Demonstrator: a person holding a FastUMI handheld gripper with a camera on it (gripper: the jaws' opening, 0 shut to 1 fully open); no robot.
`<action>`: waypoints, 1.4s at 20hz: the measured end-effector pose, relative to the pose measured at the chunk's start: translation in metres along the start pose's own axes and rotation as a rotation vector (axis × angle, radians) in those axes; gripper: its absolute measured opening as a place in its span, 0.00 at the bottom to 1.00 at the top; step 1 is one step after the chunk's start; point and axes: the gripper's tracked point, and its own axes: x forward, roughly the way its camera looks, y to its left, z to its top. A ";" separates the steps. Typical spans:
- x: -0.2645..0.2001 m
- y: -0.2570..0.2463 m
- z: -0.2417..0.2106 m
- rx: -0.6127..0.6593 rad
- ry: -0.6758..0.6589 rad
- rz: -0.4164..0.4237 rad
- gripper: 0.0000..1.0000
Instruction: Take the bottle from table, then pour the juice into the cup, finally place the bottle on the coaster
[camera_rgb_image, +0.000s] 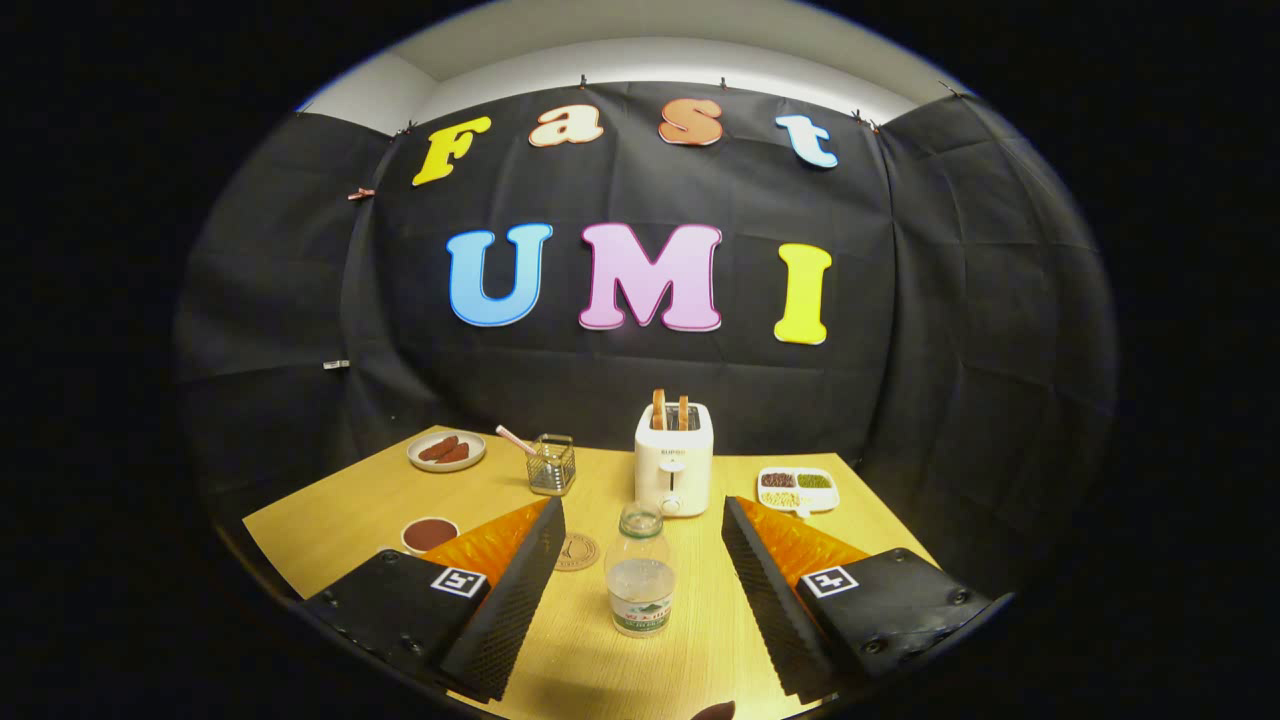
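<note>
A small clear bottle (640, 572) with a green-and-white label stands upright on the wooden table (360, 500), its cap off. It sits between my two fingers, a little ahead of their tips, touching neither. My gripper (643, 516) is open wide. A round brown coaster (576, 551) lies flat just left of the bottle, beside the left finger. A white cup (430, 534) holding dark red liquid stands further left, partly behind the left finger.
A white toaster (674, 456) with two slices stands behind the bottle. A wire basket (551, 464) with a spoon and a plate of sausages (446, 451) sit at the back left. A divided dish of beans (797, 488) is at the back right.
</note>
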 end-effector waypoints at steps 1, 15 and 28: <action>0.006 -0.002 -0.014 -0.002 0.018 0.001 0.98; 0.074 -0.004 -0.120 0.021 0.144 0.032 0.98; 0.074 -0.005 -0.114 -0.150 0.200 -0.012 0.76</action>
